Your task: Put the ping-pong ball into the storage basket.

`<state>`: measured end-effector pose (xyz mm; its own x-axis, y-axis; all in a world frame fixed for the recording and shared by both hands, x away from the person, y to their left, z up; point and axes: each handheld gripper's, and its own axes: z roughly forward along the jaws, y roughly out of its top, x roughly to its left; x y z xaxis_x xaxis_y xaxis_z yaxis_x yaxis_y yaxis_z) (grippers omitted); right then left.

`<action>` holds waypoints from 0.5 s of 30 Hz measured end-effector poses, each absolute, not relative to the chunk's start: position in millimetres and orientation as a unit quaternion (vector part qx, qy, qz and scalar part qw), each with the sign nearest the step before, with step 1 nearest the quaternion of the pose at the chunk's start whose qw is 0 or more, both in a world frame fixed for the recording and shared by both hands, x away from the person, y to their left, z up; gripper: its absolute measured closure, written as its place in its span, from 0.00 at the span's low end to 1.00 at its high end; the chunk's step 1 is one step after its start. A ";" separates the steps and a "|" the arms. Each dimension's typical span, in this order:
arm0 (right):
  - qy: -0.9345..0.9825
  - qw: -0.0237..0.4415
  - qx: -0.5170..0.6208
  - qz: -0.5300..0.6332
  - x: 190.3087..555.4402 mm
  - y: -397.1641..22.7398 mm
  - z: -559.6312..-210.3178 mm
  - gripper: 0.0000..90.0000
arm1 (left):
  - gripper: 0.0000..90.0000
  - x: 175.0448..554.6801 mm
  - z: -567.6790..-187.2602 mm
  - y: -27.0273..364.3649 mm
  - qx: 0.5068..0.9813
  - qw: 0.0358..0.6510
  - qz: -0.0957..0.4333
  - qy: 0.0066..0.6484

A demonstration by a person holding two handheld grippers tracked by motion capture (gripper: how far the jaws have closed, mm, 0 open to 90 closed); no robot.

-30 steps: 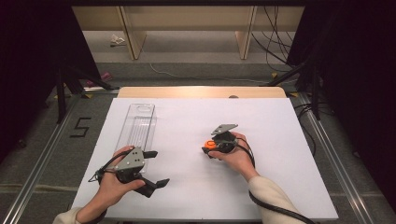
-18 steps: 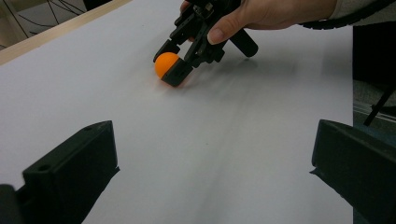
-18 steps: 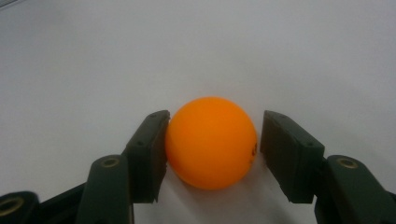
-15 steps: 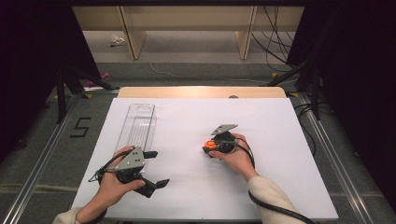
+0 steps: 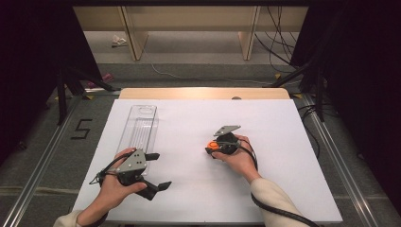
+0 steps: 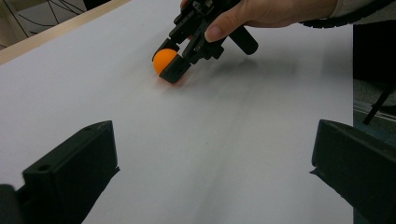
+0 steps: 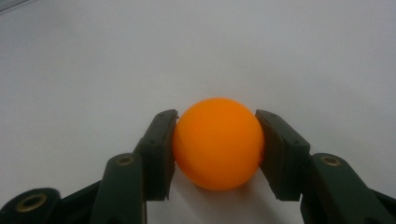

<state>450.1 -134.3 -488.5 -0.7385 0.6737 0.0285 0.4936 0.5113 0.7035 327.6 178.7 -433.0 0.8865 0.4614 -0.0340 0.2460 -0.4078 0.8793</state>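
An orange ball (image 7: pixel 217 142) rests on the white tabletop (image 5: pixel 189 118). My right gripper (image 7: pixel 217 150) has just been closing and is shut on it, both pads pressed against its sides. From above, the ball (image 5: pixel 213 145) peeks out at the tip of the right gripper (image 5: pixel 211 150), right of the table's middle. The left gripper view shows the same grip from afar: ball (image 6: pixel 164 60), right gripper (image 6: pixel 172 66). My left gripper (image 5: pixel 160 170) lies at the near left, open and holding nothing, its jaws (image 6: pixel 212 163) wide apart over bare table.
A long clear plastic tray (image 5: pixel 139 127) lies on the left part of the table, just beyond my left hand. A wooden strip (image 5: pixel 203 93) borders the table's far edge. Dark stands and cables sit on the floor around the table.
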 end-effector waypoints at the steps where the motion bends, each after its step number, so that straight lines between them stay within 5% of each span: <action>1: 0.860 0.126 0.338 0.362 450.1 -134.5 -487.5 0.57 | 0.00 327.6 -433.0 178.8 0.832 0.501 0.108 0.213; 15: 0.854 0.133 0.334 0.377 447.7 -133.4 -476.3 0.57 | 0.00 327.5 -432.9 179.0 0.832 0.501 0.108 0.213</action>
<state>447.7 -133.4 -476.3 -0.7410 0.6711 0.0250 0.4707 0.4924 0.7321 327.5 179.0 -432.9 0.8859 0.4627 -0.0335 0.2460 -0.4073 0.8795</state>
